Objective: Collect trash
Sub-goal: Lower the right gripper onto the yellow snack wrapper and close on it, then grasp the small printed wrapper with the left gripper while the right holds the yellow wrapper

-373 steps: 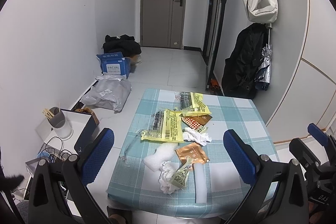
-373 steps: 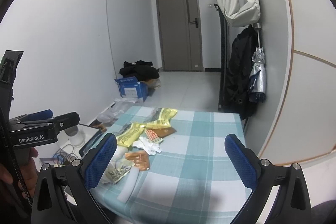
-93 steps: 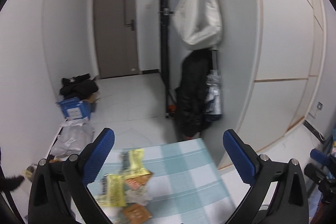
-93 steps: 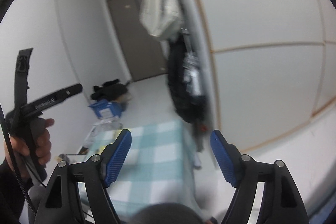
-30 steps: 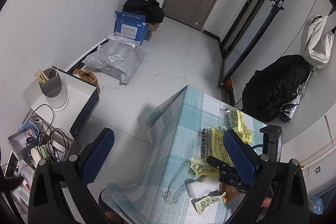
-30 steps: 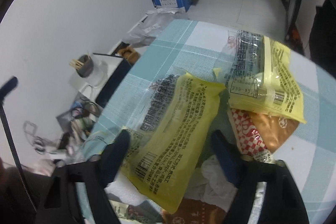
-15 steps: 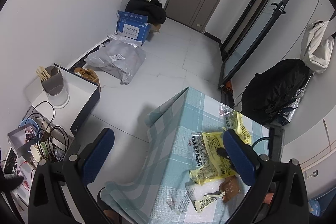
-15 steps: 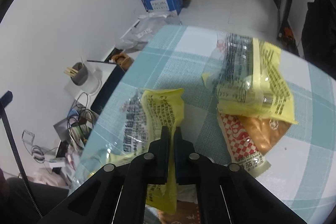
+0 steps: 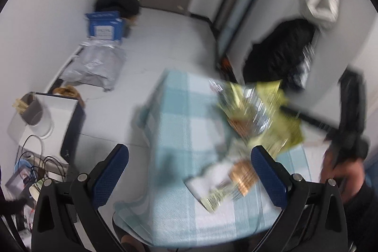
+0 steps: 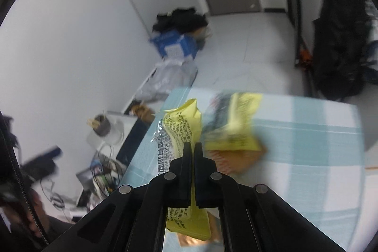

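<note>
A yellow wrapper (image 10: pixel 182 124) is pinched near its middle between the pressed-together jaws of the right gripper (image 10: pixel 192 145), lifted clear of the checked table (image 10: pixel 307 157). It is judged light, thin and crinkly, likely slippery. The left gripper (image 9: pixel 189 171) is spread, empty. More wrappers (image 10: pixel 234 122) lie at one o'clock.

Landmark: blue box (image 9: pixel 105 25) on the floor by the wall
Black clothes (image 9: pixel 117 2): just behind the box
Grey plastic bag (image 9: pixel 94 66): in front of the box
White shoulder bag (image 9: pixel 320 4): hanging well across the room
</note>
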Motion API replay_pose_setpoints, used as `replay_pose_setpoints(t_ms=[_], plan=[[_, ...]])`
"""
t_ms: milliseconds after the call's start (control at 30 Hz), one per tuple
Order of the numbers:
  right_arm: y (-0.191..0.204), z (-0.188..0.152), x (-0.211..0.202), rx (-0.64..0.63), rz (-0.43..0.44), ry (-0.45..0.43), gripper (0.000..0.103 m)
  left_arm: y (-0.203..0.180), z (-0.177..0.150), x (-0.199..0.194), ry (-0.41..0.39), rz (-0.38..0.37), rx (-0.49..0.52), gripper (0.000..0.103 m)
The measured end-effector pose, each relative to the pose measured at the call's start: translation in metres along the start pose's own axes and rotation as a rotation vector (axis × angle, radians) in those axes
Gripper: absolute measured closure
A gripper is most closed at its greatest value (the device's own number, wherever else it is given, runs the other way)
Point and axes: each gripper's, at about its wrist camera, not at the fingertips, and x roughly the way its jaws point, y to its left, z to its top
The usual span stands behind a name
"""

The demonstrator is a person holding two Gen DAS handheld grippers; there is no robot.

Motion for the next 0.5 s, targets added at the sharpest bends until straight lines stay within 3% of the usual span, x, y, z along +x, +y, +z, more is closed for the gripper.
replay_pose_setpoints(t_ms=[100,267,367,500], plan=[[-0.021,-0.004,-0.039,0.028,-0.024,-0.057,0.102,-0.018,-0.012,0.014,0.072,-0.011,0.069,0.002],[-0.044,-0.018,-0.080,0.052,-0.076,-0.108,0.102,-0.043,-0.029,0.025,0.111,-0.015,0.153,0.004],[-0.056,-0.031,-0.094,0.068,-0.082,-0.130,0.102,-0.058,-0.039,0.036,0.158,-0.007,0.212,0.012],[-0.073,-0.046,-0.101,0.110,-0.080,-0.136,0.102,-0.078,-0.055,0.054,0.251,0.025,0.292,0.014]])
